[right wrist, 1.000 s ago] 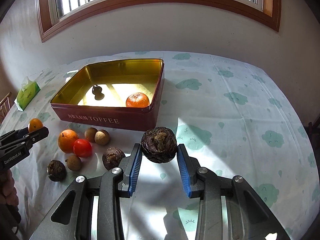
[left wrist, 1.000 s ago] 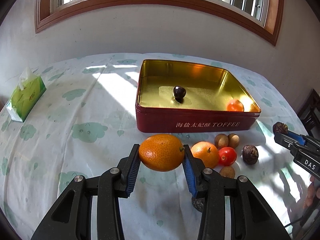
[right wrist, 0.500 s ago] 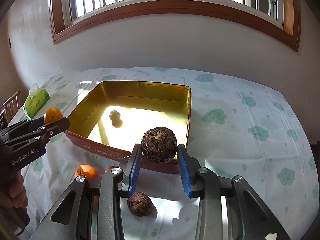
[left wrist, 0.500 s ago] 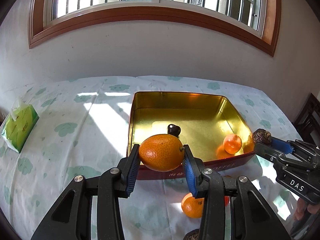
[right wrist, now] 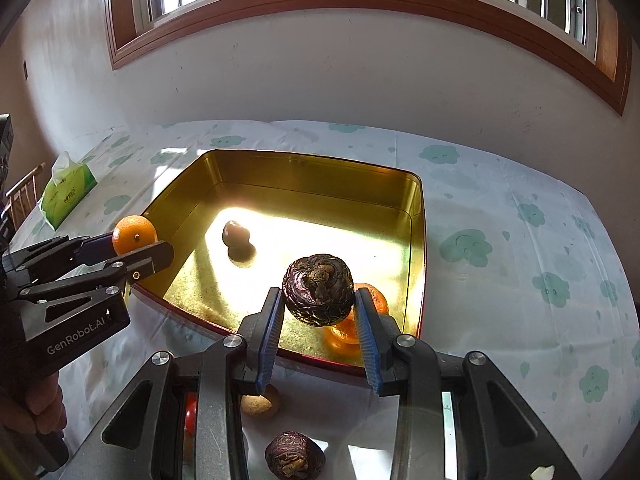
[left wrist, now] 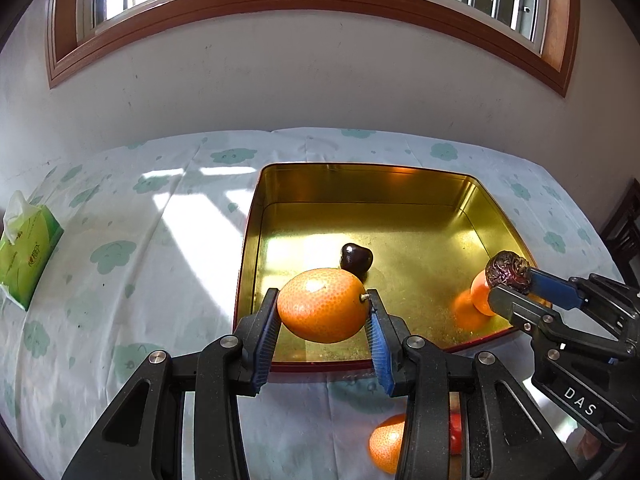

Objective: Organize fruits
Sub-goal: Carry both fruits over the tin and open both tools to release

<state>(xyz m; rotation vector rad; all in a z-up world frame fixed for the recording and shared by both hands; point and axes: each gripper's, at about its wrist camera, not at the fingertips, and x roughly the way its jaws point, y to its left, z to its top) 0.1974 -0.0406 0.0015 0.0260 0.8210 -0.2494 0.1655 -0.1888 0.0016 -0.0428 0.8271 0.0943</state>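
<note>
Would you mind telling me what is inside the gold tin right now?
Inside the gold tin lie a small dark fruit and a small orange, partly hidden by the right gripper. The floor beneath the held orange is covered.

The tin (left wrist: pixel 256 216) sits on the table (left wrist: pixel 120 280), with the tissue pack (left wrist: pixel 24 256) well apart at its left. In the tin lie a chestnut (left wrist: pixel 356 257) near the middle and an orange (left wrist: pixel 478 300) at the near right corner. The left gripper (left wrist: pixel 323 320) holds a kumquat (left wrist: pixel 322 305) over the tin's near left edge; the right gripper (right wrist: pixel 318 314) holds a passion fruit (right wrist: pixel 318 295) over the near right part, above the orange. On the table before the tin lie a tangerine (left wrist: pixel 386 448), a tomato (right wrist: pixel 191 414), a longan (right wrist: pixel 260 404) and another passion fruit (right wrist: pixel 294 456).
</note>
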